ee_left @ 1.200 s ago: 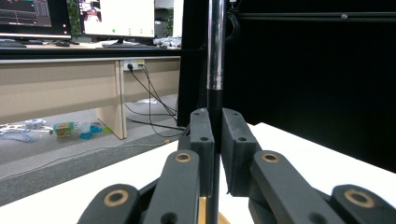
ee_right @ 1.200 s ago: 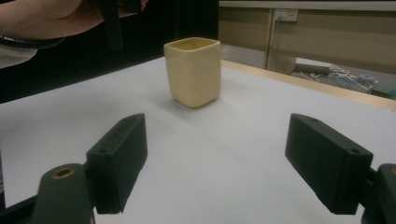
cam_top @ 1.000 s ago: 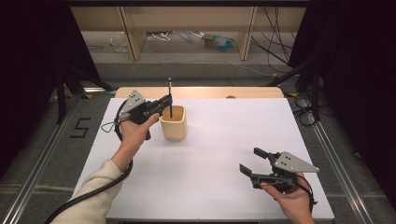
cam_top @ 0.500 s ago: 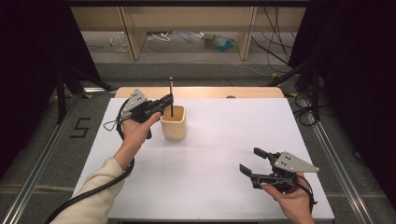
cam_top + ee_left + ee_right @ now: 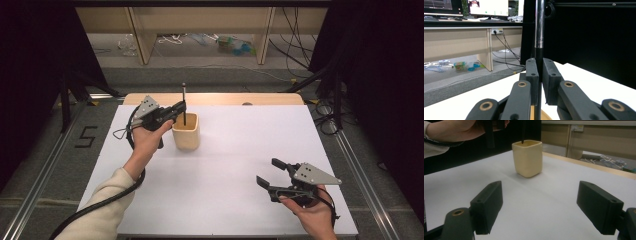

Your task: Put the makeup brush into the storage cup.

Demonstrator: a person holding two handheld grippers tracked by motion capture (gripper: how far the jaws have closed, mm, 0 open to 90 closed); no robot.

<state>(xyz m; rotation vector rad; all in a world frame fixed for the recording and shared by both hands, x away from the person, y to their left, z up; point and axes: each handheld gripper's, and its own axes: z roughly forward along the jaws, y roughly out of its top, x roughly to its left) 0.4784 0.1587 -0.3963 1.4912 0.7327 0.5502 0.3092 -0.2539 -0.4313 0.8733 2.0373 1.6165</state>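
Left gripper clamped on a thin upright black rod dipping into the cream cup at the white table's far left; right gripper wide open, empty, near front.

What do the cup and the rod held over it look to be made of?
Cup: cream, matte, with soft rounded corners and a thick rim; probably ceramic or moulded plastic, the look leaves it open. Rod: the upper part is shiny and mirror-like, likely polished metal; the part below is matt black, perhaps a coating or sleeve, clamped in the left hand-held gripper.
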